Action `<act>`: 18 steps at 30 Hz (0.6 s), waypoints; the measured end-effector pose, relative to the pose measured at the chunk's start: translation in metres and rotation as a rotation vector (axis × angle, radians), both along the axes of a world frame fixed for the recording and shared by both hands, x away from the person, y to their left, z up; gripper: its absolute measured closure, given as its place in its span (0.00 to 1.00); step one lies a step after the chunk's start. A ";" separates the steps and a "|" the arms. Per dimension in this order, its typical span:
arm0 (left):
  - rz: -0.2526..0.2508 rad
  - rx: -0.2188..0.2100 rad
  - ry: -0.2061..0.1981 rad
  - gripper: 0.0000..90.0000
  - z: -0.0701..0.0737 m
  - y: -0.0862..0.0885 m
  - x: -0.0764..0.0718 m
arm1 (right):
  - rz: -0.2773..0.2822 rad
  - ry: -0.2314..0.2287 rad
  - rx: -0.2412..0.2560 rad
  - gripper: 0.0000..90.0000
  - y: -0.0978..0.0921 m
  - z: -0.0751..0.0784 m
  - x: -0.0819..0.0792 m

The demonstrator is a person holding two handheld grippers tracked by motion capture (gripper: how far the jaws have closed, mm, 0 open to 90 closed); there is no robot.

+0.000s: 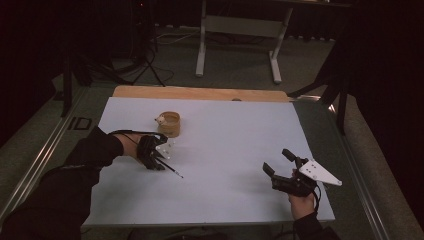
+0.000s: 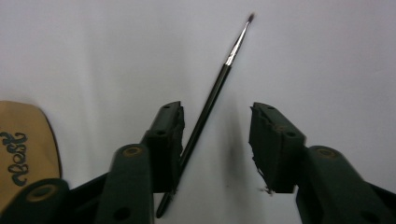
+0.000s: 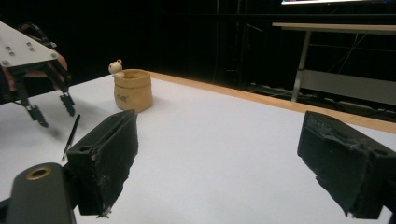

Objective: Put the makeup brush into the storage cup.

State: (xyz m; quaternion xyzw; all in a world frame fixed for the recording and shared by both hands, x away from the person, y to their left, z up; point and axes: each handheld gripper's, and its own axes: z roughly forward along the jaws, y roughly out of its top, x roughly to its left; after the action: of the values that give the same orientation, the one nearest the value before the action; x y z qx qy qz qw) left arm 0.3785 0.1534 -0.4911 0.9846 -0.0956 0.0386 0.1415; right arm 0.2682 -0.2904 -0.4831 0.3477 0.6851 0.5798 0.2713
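So the left gripper [image 2: 215, 140] was down over the paintbrush [image 2: 210, 102], jaws apart, handle right up against one pad. The brush lay flat on the white board [image 1: 225, 200] toward its left edge, near the tan pot [image 1: 170, 124]. Thin round handle, so I figured it could've rolled or squirted out on closing. The right gripper [image 3: 224, 163] sat wide open near the right edge.

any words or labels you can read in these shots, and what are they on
"Best", as far as it can be read: dark script lettering running sideways on the tan pen holder, seen in the left gripper view.
A small dark mark on the pen holder's front in the right gripper view: too small to read.
Paintbrush: no readable print.
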 end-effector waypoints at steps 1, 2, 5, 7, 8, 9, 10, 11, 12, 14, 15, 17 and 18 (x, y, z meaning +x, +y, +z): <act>0.000 0.000 0.000 0.65 0.000 0.000 0.000 | 0.000 0.000 0.000 0.14 0.000 0.000 0.000; -0.011 0.017 0.002 0.69 -0.002 -0.001 0.003 | 0.003 0.000 -0.001 0.14 0.000 0.000 0.000; -0.031 0.031 -0.003 0.70 -0.004 -0.003 0.005 | 0.006 0.001 0.000 0.14 0.000 0.000 0.000; -0.040 0.035 -0.003 0.71 -0.005 -0.003 0.007 | 0.006 0.005 0.002 0.14 0.000 0.000 0.000; -0.050 0.037 0.004 0.75 -0.006 -0.003 0.008 | 0.006 0.005 0.003 0.14 0.000 -0.001 0.000; -0.063 0.042 -0.006 0.78 -0.007 -0.004 0.010 | 0.009 0.006 0.003 0.14 0.000 -0.001 0.000; -0.070 0.045 0.009 0.78 -0.009 -0.004 0.011 | 0.009 0.006 0.001 0.14 0.001 -0.001 0.000; -0.084 0.052 0.007 0.78 -0.010 -0.005 0.011 | 0.012 0.006 0.004 0.14 0.001 0.000 0.000; -0.090 0.058 -0.005 0.78 -0.012 -0.006 0.011 | 0.012 0.006 0.004 0.14 0.001 0.000 0.000; -0.099 0.061 -0.002 0.80 -0.014 -0.009 0.012 | 0.011 0.005 0.002 0.14 0.001 0.000 0.000; -0.108 0.058 0.010 0.80 -0.015 -0.011 0.012 | 0.012 0.005 0.004 0.14 0.001 0.000 0.000; -0.116 0.063 0.004 0.80 -0.018 -0.014 0.013 | 0.013 0.008 0.007 0.14 0.000 -0.001 0.000; -0.125 0.072 0.017 0.80 -0.018 -0.016 0.013 | 0.013 0.008 0.007 0.14 0.000 -0.001 0.000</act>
State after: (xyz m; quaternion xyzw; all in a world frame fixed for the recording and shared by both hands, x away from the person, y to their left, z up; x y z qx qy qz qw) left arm 0.3914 0.1373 -0.5095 0.9814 -0.1570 0.0177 0.1088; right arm 0.2680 -0.2904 -0.4837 0.3464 0.6864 0.5826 0.2635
